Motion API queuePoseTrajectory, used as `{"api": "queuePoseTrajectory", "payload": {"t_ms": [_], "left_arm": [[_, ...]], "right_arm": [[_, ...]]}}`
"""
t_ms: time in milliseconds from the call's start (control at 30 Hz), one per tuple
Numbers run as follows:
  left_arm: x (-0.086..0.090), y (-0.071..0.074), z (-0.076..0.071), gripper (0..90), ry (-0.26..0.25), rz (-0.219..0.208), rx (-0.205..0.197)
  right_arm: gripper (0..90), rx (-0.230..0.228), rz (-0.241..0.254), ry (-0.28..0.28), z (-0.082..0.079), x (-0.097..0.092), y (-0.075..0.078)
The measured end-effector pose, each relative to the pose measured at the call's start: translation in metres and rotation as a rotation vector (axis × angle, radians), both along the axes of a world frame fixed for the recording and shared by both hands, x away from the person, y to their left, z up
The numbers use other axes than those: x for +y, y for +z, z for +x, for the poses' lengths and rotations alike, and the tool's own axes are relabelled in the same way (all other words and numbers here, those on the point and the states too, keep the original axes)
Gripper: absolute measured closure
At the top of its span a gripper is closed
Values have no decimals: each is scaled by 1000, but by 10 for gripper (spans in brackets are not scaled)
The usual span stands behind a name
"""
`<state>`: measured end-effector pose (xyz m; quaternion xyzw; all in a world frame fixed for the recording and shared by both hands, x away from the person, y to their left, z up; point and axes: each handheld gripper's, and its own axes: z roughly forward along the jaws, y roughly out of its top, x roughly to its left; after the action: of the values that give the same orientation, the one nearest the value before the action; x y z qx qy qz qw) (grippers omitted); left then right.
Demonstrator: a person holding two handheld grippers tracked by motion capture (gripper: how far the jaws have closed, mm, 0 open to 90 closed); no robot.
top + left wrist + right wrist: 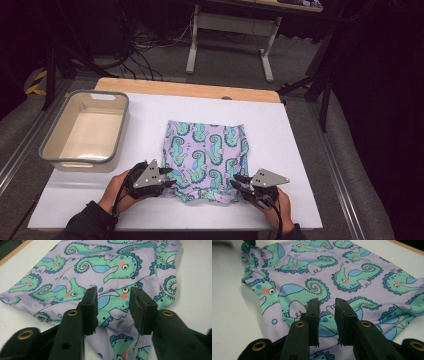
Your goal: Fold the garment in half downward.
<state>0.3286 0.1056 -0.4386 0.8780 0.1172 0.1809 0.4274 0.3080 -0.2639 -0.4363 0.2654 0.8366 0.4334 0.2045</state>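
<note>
A lilac garment [207, 155] printed with green seahorses lies folded flat on the white table top [145, 115], near its front edge. My left gripper [170, 177] sits at the garment's front left corner, pointing right. In the left gripper view the gripper [112, 293] is open, its jaws hanging just over the fabric [110, 267] without pinching it. My right gripper [236, 181] is at the front right corner, pointing left. In the right gripper view the gripper [327, 302] is open by a narrower gap, with the fabric [352, 272] lying loose below the jaws.
A grey-rimmed cream bin [118, 135] stands on the table's left side, nothing inside it. A wooden strip [200, 90] runs along the table's far edge. Beyond it stand desk legs [192, 45] and cables on the floor.
</note>
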Motion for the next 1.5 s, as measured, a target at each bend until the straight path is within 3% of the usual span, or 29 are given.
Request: {"api": "queuePoseTrajectory", "payload": {"t_ms": [300,400,467,567,700,833,1033,1133,1367,1500], "left_arm": [[9,3,-1,407,46,-43,-47],[14,3,0,397,94,-55,-62],[17,2,0,359,124,-67,-60],[20,0,-2,321,137,-51,-76],[25,0,-5,286,152,-70,-82],[31,-1,-7,208,179,-90,-87],[41,-4,-10,134,216,-112,-88],[44,-7,-12,125,213,-120,-78],[50,-15,-10,69,231,-147,-9],[51,-17,-10,49,229,-143,12]], "right_arm": [[659,-36,23,-9,-1,-4,4],[644,-50,30,-20,-2,-6,6],[633,-54,36,-27,-2,-7,6],[612,-52,33,-30,-1,-8,6],[557,-57,34,-38,-1,-9,6],[470,-74,41,-73,-1,-11,6],[409,-97,38,-110,0,-14,7],[381,-103,32,-124,1,-16,6],[264,-95,48,-161,3,-21,3],[193,-90,61,-182,6,-24,3]]}}
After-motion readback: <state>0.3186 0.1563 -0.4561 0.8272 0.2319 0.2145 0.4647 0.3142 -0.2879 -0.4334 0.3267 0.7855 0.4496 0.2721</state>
